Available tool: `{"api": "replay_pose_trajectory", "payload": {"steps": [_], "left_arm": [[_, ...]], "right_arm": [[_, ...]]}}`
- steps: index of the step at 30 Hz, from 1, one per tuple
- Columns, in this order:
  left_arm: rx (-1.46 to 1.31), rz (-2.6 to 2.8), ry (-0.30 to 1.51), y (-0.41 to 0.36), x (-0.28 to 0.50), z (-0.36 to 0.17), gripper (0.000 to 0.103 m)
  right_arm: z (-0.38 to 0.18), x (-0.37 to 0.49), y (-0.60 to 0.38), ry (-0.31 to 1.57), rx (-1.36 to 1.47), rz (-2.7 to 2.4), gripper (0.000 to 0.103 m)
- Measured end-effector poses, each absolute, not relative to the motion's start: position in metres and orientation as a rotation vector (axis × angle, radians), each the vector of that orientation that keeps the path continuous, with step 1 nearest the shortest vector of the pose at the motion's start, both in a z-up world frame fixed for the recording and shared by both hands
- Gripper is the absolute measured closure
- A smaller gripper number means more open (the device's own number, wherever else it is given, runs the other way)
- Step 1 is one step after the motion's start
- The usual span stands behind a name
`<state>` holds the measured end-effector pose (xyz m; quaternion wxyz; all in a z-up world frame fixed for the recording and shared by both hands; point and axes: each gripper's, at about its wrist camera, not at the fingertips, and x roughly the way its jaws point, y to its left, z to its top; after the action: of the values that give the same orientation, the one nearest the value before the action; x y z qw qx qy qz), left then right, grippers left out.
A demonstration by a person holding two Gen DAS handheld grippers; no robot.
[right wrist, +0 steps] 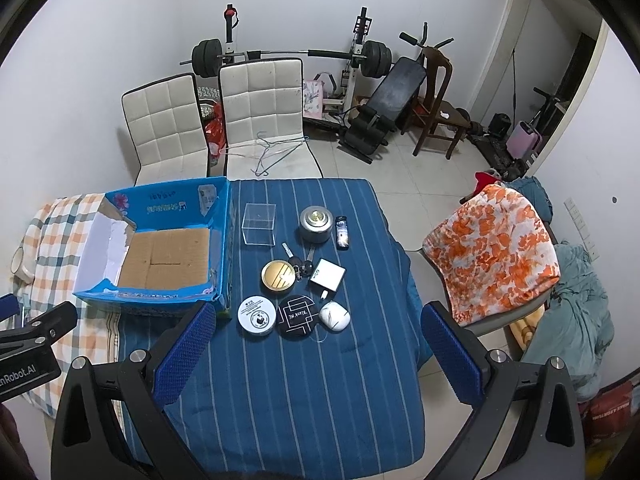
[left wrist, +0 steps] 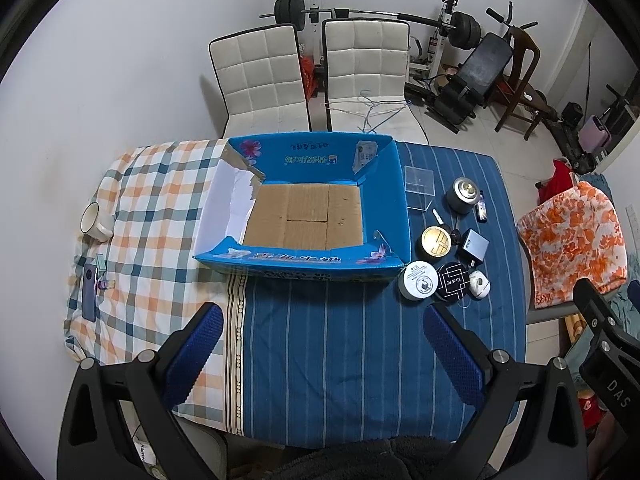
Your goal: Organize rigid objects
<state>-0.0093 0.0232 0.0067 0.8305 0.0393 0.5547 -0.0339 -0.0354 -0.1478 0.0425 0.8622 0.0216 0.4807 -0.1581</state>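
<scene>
Hovering both tools above the near edge of the worktop [right wrist: 288,392], you look to be at the very start: nothing is gripped and the blue cardboard box [left wrist: 384,184] lies empty, its brown floor bare. The left tool [left wrist: 320,352] has its pads spread wide with nothing between them, facing the box; the right tool [right wrist: 316,356] is likewise spread wide and empty, facing the cluster of small items.

Those items sit on the blue striped cloth toward the right side of the worktop, just beside the box's right wall. Nearest you are the white round tin [right wrist: 256,315], the black round case [right wrist: 297,315] and the white earbud case [right wrist: 335,315], close together in a row. Behind them lie the gold-lidded tin [right wrist: 279,276], a bunch of keys [right wrist: 301,266] and a white charger block [right wrist: 328,275]; toward the far edge stand the clear plastic box [right wrist: 259,224], a silver metal pot [right wrist: 316,224] and a small dark gadget [right wrist: 342,233].

Your next move probably falls to the right tool: lower it over the white round tin, straddling the rim squarely. The neighbours crowd close, so keep one pad from nudging the black round case.
</scene>
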Motion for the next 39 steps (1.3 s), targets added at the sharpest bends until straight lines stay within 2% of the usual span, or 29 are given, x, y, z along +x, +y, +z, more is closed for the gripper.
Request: {"api": "replay_pose_trajectory", "payload": {"steps": [12,21,26,33,39], "left_arm": [[0.087,-0.087,1.181,0.013,-0.006,0.005,0.0],[0.09,-0.197,1.187,-0.042,0.063,-0.023,0.0],[0.156,-0.248,1.217,-0.097,0.138,-0.063,0.0],[0.297,-0.279,1.4,-0.173,0.249,-0.149,0.0],[0.355,-0.282,1.542,-0.208,0.288,-0.208,0.001]], "right_arm": [[0.039,-0.029,-0.16,1.03,0.07,-0.334,0.0],[-0.021,0.038,-0.231,1.151,0.195,-0.352,0.0],[-0.083,0.104,-0.279,1.2,0.215,-0.386,0.0],[-0.184,0.194,-0.322,1.29,0.293,-0.336,0.001],[-0.225,0.226,-0.332,1.349,0.309,-0.293,0.003]]}}
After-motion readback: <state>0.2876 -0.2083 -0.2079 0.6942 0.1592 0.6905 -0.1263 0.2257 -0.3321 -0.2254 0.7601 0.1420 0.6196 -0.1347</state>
